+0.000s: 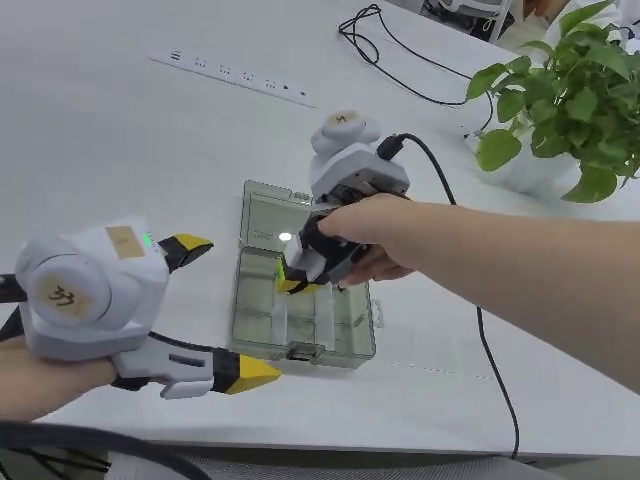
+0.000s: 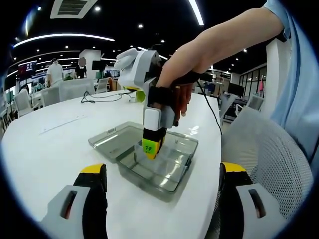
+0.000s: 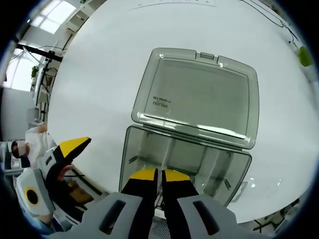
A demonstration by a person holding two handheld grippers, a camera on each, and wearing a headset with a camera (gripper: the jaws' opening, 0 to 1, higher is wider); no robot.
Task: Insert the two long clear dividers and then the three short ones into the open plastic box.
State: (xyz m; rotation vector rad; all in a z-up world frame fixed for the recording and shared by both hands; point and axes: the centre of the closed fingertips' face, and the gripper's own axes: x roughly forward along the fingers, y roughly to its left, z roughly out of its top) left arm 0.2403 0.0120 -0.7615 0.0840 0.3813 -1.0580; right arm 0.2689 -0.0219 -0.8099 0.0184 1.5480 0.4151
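We reach into the open box.

Our left gripper [image 1: 232,307] hangs spread wide and empty, just left of the plastic box [image 1: 340,352] on the counter [image 1: 120,130]. To its right, our right gripper [image 1: 292,284] dips into the box directly below it, jaws nearly together; whether a clear divider is pinched there we cannot tell. We should stay upright, match the wall slots and press evenly.
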